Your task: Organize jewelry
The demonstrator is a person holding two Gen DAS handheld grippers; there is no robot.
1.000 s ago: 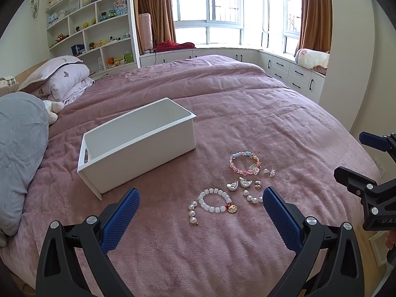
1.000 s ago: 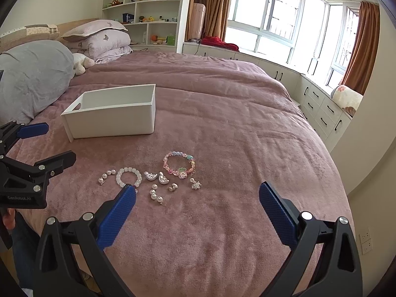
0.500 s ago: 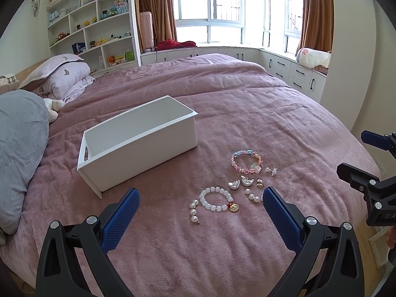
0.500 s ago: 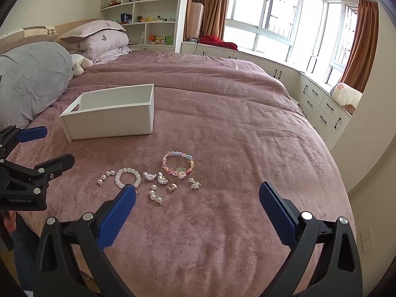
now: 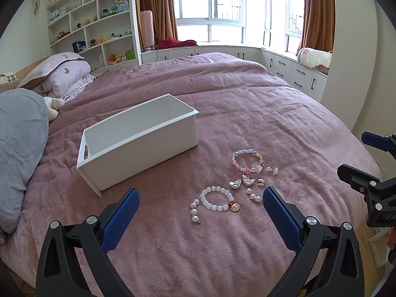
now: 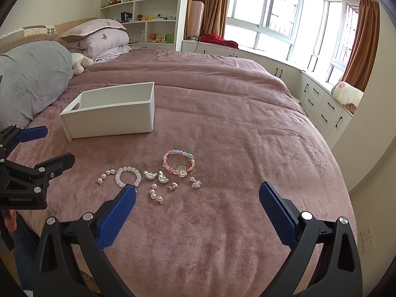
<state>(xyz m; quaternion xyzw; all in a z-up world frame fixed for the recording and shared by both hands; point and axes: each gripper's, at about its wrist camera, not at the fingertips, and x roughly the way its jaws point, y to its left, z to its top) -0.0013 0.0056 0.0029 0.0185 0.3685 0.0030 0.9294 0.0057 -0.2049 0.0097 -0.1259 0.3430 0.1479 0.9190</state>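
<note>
Jewelry lies on a pink bedspread: a white bead bracelet (image 5: 217, 198) with a gold charm, a pastel bead bracelet (image 5: 247, 160), a pearl strand (image 5: 194, 210), two silver ingot charms (image 5: 242, 181), pearl earrings (image 5: 255, 196) and a small flower stud (image 5: 273, 170). An empty white box (image 5: 138, 141) stands behind them to the left. My left gripper (image 5: 201, 198) is open, just short of the white bracelet. My right gripper (image 6: 197, 195) is open, just short of the same pieces: white bracelet (image 6: 128, 176), pastel bracelet (image 6: 179, 162), box (image 6: 111, 110).
A grey pillow (image 5: 19, 146) and lilac pillows (image 5: 61, 74) lie at the left. Shelves, windows and drawer cabinets line the far wall. The bed edge (image 6: 346, 198) drops off at the right. The other gripper shows at each view's side, the right one (image 5: 371, 173), the left one (image 6: 24, 163).
Both grippers have moved slightly forward toward the jewelry, which sits nearer in both views. Both stay open; nothing on the bed has moved.
</note>
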